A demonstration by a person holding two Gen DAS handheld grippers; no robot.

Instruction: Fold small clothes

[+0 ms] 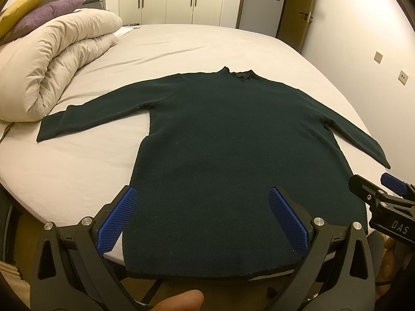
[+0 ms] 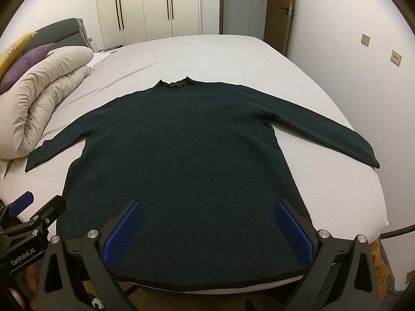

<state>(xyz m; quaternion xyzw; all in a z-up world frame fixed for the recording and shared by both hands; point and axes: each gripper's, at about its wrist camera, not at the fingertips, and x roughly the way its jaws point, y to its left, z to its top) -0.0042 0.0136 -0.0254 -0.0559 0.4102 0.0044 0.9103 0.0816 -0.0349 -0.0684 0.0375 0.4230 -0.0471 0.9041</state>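
Note:
A dark green long-sleeved sweater [image 1: 233, 142] [image 2: 186, 155] lies flat on the bed, collar away from me, both sleeves spread out to the sides, hem at the near edge. My left gripper [image 1: 203, 194] hovers open over the lower left part of the hem, its blue pads wide apart and holding nothing. My right gripper [image 2: 207, 207] hovers open over the lower right part, also holding nothing. Each gripper shows at the edge of the other's view: the right gripper [image 1: 384, 197] and the left gripper [image 2: 33, 207].
The bed [image 1: 181, 46] [image 2: 324, 202] has a pale sheet. A rolled beige duvet [image 1: 57, 59] [image 2: 39, 98] with purple and yellow pillows [image 1: 44, 13] lies at the left. Wardrobes [image 2: 155, 5] and a door stand behind; a wall [image 2: 363, 26] runs along the right.

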